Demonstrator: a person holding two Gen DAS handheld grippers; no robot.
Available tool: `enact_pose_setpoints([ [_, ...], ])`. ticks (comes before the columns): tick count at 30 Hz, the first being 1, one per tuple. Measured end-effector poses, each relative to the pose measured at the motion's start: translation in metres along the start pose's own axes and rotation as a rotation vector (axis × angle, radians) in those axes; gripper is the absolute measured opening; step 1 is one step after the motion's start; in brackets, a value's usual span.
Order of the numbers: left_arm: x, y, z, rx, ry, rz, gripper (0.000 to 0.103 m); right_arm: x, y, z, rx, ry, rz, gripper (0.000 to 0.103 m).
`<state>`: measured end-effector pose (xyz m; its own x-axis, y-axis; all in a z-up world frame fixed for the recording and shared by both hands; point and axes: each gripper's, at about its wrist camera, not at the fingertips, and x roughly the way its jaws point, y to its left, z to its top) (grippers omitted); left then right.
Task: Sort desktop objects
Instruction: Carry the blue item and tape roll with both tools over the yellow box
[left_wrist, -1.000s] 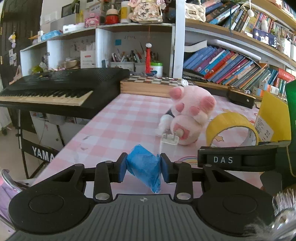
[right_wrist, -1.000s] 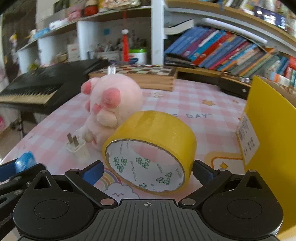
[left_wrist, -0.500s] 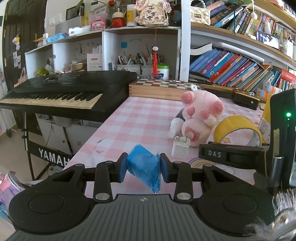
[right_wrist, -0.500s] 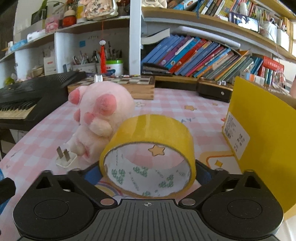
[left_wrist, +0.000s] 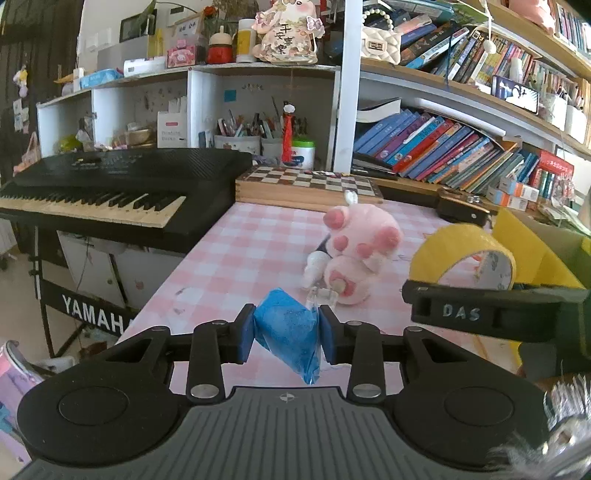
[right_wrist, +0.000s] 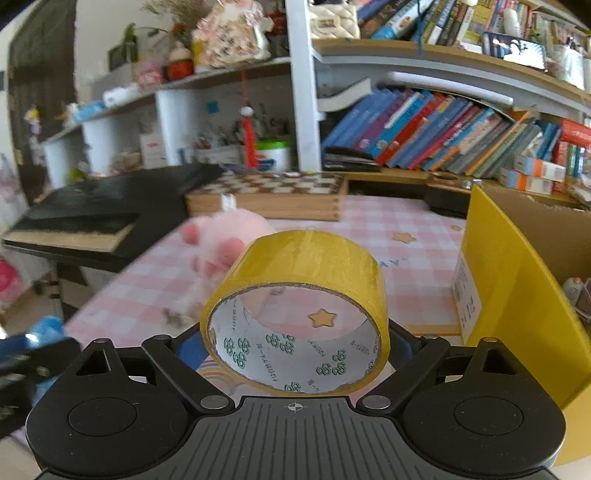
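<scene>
**Meanwhile, both grippers carry a load above the pink checked table**

Left of the left gripper (left_wrist: 286, 334) stands a black keyboard (left_wrist: 122, 184) on a stand, with the white letters "YAMAH" legible on its lower bar. Its blue pads are clamped on a small blue packet (left_wrist: 290, 325), which hangs between them clear of the table (left_wrist: 240, 254). Just ahead of the packet, partly hidden behind it, lies a white plug (left_wrist: 321, 297), and beyond that a pink plush toy (left_wrist: 356, 251) sits on the cloth. Further back lies a wooden chessboard box (left_wrist: 306, 184). Right of this gripper the side of the other tool crosses the view, marked "DAS".

In the right wrist view, the right gripper (right_wrist: 295, 350) has its jaws wide apart and pressed on the two sides of a yellow tape roll (right_wrist: 303, 266); they have just been closing on it. The roll is lifted off the table with its open core facing the camera, green logos printed on the white inner wall. It hides part of the blurred plush toy behind it. To the right stands a yellow cardboard box (right_wrist: 517, 288) with a white printed label, too small to read. A small object shows inside, and I cannot tell what it is. Rows of books (right_wrist: 424, 136) fill the shelf behind.
</scene>
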<state>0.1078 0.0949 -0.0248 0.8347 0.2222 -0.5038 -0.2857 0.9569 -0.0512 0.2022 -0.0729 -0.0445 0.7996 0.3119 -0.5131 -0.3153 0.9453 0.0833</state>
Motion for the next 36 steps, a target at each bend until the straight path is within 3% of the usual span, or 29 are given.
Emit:
enact_pose_setpoints([
  [8,-0.033,-0.016,0.008,0.011,0.033,-0.054,0.033,-0.052,-0.017,0.023,-0.044,0.033,0.128,0.094],
  [14,-0.061,-0.027,0.017,0.025,0.060,-0.086,0.032,-0.090,-0.036,0.032,-0.055,0.055,0.157,0.094],
  [23,-0.094,-0.047,0.021,0.039,0.094,-0.148,0.032,-0.133,-0.075,0.024,0.008,0.135,0.141,0.094],
  [36,-0.116,-0.105,0.025,0.107,0.118,-0.330,0.032,-0.184,-0.132,0.015,0.085,0.199,0.048,0.094],
])
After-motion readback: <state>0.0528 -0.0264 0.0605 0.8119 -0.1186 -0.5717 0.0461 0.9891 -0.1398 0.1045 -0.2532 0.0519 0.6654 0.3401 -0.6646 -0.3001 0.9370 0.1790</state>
